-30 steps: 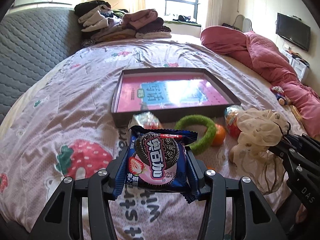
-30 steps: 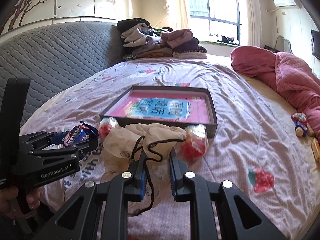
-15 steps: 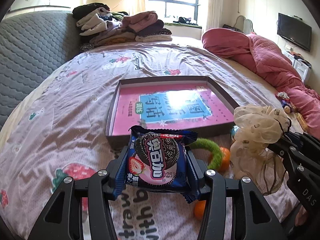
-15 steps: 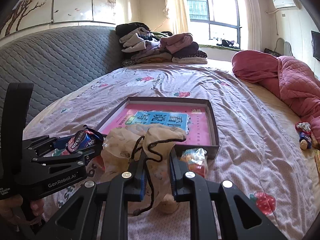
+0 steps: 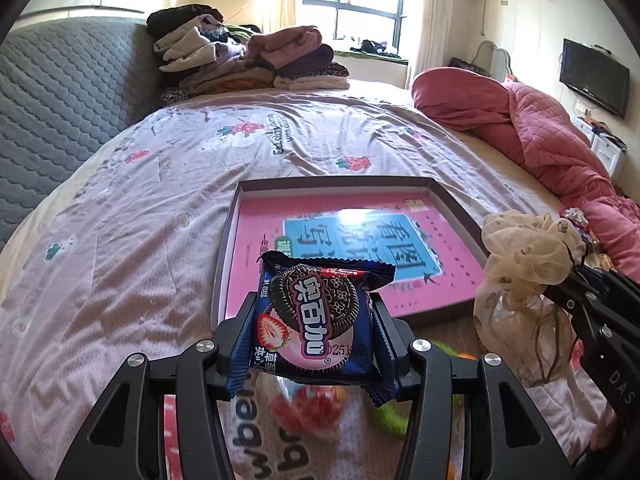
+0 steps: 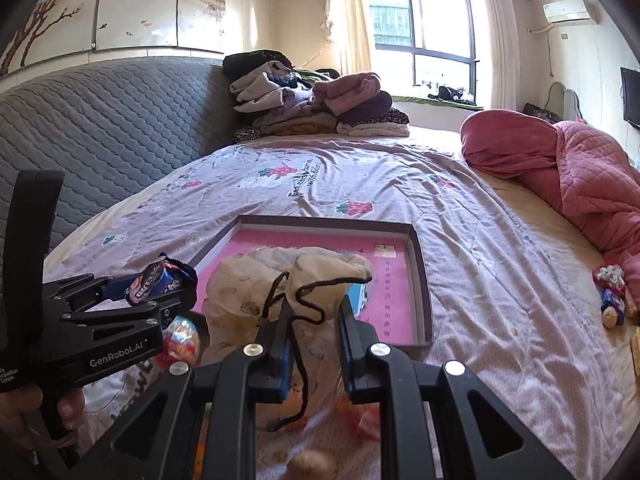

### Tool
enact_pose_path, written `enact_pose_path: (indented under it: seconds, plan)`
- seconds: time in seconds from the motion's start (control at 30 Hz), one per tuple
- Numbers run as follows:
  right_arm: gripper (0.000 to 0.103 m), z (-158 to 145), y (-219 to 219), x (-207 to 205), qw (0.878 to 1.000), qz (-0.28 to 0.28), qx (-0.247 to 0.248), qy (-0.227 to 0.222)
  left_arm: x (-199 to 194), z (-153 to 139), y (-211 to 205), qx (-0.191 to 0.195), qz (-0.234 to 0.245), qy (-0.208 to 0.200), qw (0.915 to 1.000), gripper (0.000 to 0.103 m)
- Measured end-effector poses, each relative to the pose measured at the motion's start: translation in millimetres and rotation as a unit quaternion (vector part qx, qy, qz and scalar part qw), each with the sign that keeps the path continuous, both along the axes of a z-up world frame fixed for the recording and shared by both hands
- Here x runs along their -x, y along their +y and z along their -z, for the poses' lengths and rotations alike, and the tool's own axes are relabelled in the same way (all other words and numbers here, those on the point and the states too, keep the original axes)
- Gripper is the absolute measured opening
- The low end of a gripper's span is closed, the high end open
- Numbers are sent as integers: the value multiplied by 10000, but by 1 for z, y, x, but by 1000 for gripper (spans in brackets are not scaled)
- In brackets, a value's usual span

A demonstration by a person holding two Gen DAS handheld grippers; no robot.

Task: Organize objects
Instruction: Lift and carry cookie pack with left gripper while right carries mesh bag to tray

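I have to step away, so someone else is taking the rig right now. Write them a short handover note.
Left gripper: shut on the cookie packet, held in the air at the near edge of the shallow box.
Right gripper: shut on the sheer drawstring pouch, also held up in front of the box.
The box lies on the bed, holding only a pink book.
Done: both items picked up.
Left: set both in the box, then probably collect the loose wrapped snacks and green ring lying below the grippers.
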State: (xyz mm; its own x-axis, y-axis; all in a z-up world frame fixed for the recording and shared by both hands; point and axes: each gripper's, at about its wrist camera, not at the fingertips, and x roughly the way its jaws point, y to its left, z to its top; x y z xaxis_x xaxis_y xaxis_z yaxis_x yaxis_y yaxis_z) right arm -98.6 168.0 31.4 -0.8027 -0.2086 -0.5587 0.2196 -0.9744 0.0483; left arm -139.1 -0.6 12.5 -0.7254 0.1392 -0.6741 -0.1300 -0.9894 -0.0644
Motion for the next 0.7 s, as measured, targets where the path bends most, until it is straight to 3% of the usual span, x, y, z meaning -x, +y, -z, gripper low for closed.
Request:
enact_pose_path:
  seconds: [0.43,0.7]
  plan:
    - [19,-2,11,52,9999,137,-69,-22,44,-6,-13,-33,-238,28,9997,53]
    - [19,7,15,81,9996,159,-212,-135,76,10,-10,69,-272,-192,9994,53]
